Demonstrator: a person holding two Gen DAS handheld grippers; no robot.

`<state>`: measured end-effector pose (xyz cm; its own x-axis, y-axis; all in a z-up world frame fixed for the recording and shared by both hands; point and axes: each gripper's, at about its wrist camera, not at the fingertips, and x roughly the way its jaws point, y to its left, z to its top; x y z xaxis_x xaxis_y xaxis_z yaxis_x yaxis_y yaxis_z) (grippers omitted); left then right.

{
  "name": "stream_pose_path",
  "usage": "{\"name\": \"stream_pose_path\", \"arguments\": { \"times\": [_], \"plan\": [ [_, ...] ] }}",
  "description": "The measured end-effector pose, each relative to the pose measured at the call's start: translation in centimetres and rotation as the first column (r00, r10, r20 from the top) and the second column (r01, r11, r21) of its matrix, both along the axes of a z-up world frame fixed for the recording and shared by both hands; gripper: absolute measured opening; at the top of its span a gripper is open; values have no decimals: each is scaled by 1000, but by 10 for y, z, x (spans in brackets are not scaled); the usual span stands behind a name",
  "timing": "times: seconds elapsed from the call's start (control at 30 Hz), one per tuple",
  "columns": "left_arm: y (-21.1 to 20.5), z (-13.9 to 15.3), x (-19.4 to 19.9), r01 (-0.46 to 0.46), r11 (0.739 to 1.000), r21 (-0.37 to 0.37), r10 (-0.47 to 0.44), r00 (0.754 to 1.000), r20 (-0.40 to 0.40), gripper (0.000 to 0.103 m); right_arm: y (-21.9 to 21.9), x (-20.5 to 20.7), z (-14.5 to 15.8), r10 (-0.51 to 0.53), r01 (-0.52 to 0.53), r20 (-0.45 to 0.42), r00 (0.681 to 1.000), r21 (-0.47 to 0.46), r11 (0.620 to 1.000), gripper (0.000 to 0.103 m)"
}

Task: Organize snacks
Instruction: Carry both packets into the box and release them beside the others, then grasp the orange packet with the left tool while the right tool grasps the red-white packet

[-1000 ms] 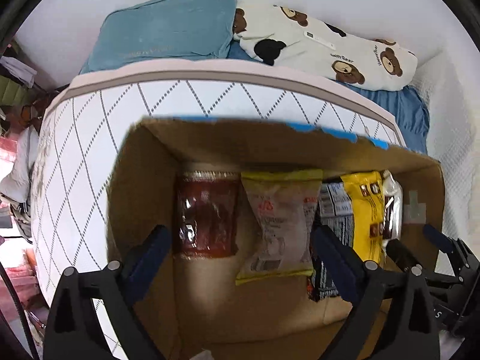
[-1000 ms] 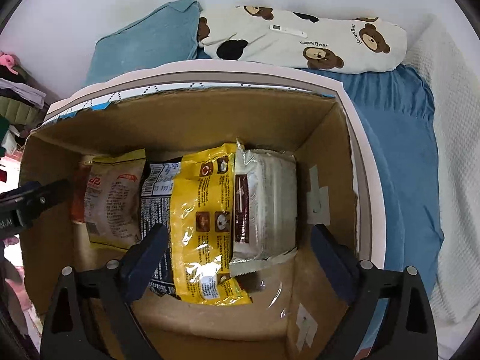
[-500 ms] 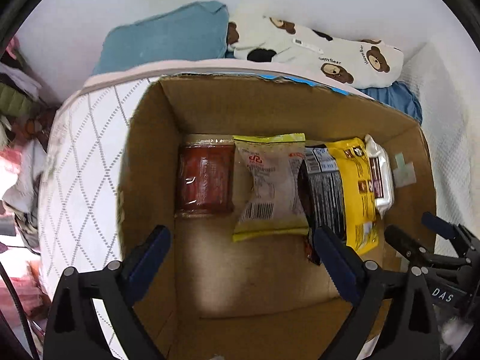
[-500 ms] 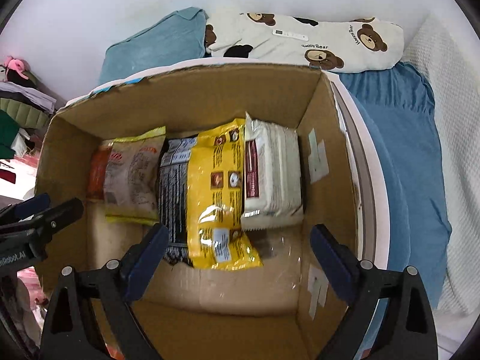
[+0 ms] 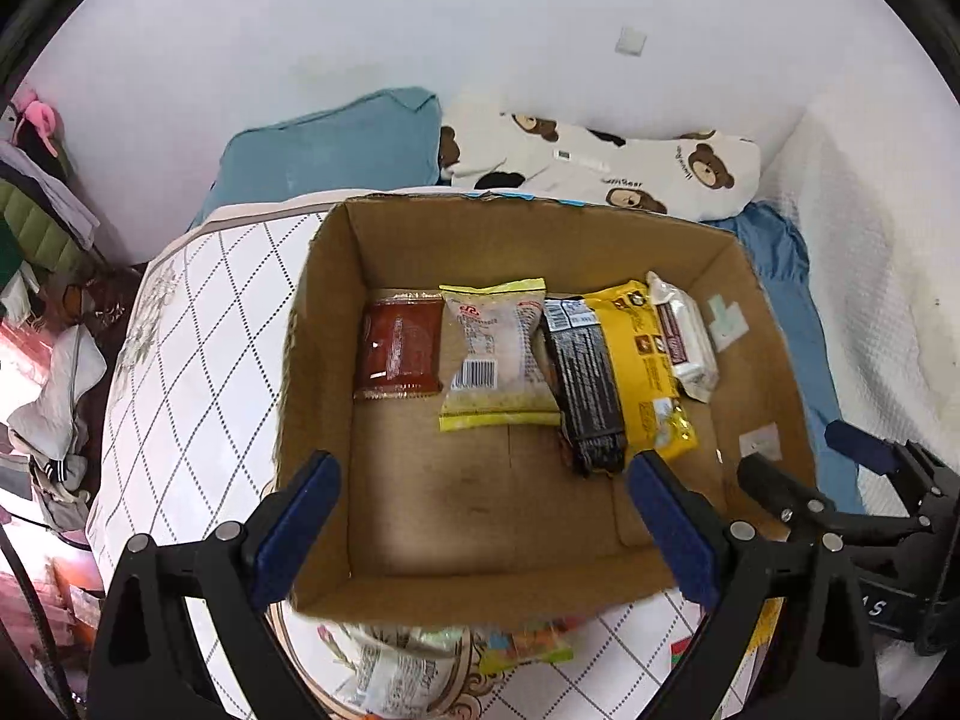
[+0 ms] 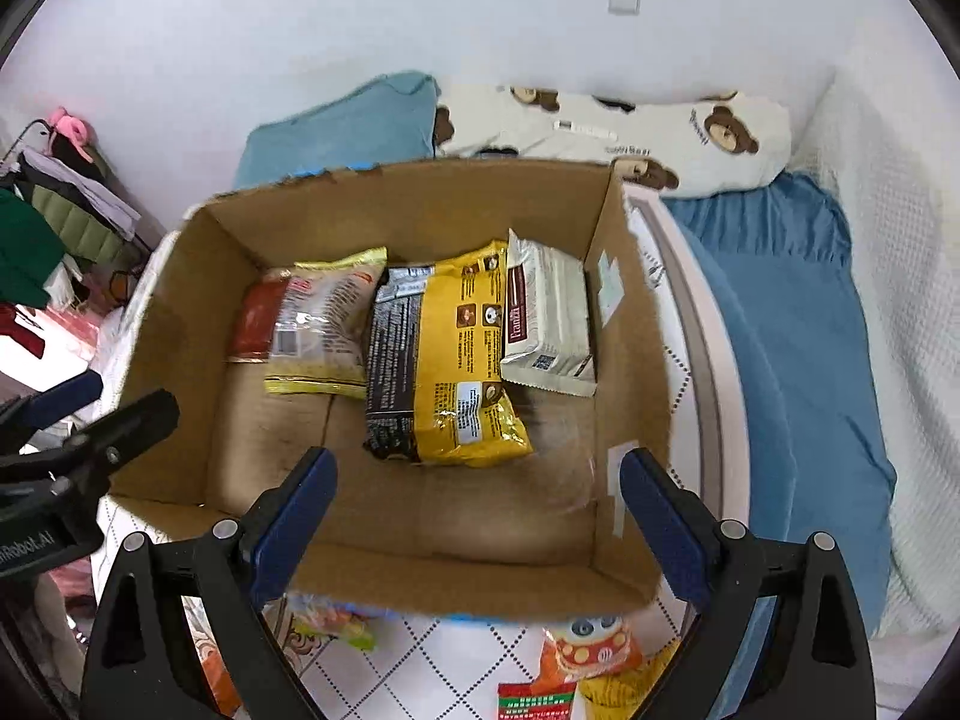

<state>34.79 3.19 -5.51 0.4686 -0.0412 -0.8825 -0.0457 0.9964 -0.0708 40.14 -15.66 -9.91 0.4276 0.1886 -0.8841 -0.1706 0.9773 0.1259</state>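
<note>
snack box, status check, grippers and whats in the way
Left gripper and right gripper open, empty, above the cardboard box. Five packets lined up inside, near half bare. More snacks outside, unpicked. Nothing blocking.

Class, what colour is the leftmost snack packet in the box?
Red packet; left wrist view.

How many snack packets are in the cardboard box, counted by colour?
Red packet: 1
Pale yellow-edged packet: 1
Black packet: 1
Bright yellow packet: 1
White packet: 1
Total in the cardboard box: 5
</note>
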Motion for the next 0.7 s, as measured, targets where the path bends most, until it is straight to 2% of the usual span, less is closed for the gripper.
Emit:
{"name": "stream_pose_path", "arguments": {
  "times": [0.47,0.7],
  "plan": [
    [-19,53,-82,-5,1000,26,1,984,178,98,-14,-87,67,-28,24,202,979,25,999,97],
    [-22,63,-108,-16,1000,0,16,978,210,98,-21,-124,82,-52,40,240,969,54,998,97]
  ]
}}
